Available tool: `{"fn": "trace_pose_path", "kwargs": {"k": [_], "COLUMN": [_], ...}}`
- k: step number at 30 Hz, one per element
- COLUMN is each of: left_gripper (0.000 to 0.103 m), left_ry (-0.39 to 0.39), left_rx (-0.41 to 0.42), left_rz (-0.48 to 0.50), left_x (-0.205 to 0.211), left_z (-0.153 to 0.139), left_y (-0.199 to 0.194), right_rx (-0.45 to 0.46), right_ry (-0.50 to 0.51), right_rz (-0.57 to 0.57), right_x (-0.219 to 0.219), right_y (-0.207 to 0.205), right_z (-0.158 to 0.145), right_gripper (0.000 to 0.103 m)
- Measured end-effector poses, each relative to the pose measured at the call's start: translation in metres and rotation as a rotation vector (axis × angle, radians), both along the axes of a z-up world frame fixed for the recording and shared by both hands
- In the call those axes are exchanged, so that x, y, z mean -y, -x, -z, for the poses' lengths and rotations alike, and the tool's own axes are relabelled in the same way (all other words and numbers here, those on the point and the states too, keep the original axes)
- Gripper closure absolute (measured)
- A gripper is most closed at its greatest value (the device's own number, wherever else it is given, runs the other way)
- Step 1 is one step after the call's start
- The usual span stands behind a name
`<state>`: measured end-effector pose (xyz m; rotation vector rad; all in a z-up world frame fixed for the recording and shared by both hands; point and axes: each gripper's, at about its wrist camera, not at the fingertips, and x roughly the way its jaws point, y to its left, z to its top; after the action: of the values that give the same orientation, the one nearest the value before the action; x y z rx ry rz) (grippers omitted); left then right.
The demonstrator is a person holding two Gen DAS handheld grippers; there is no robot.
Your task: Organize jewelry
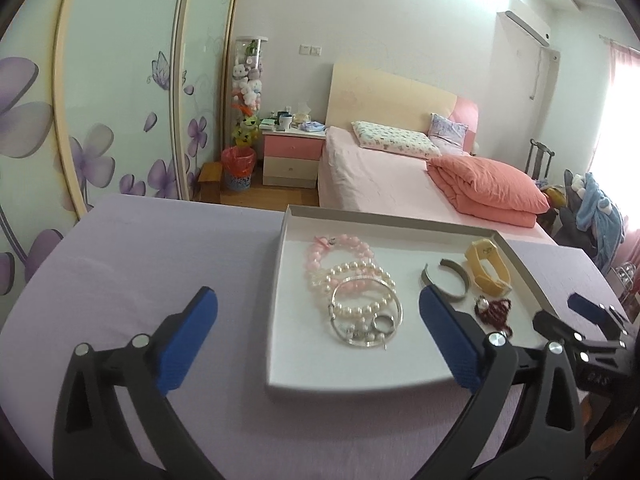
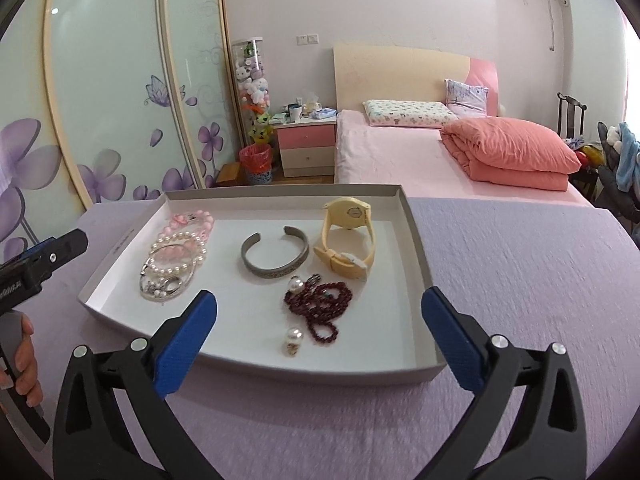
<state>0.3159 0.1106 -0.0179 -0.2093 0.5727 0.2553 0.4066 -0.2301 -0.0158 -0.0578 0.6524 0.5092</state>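
Jewelry tray (image 2: 416, 240) on lilac tablecloth (image 2: 520, 280)

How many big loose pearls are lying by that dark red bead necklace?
2. One pearl touches the dark red bead necklace at its upper left; the other pearl lies nearer the tray front edge.

Black left gripper (image 1: 318, 344) arms, blue ribbed pads, silver rivets.
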Motion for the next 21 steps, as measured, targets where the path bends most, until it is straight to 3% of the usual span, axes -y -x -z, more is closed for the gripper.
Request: {"fn": "trace_pose_path", "kwargs": {"k": [10,21], "left_gripper": [0.004,0.004], "left_ry": [-0.036,-0.055], "left_rx": [0.090,0.103], "left_rz": [0.037,0.090], "left_x": [0.014,0.031], "left_z": [-0.016,-0.022], "left_y": [0.054,0.083], "right_rx": [0.008,0.042], "right_ry": [-0.030,-0.030], "right_rz": [-0.036,-0.022], "right_x": [0.001,0.001], "right_y": [0.037,0.072], "right_z": [-0.010,-0.016], "right_gripper": [0.002,0.002]}}
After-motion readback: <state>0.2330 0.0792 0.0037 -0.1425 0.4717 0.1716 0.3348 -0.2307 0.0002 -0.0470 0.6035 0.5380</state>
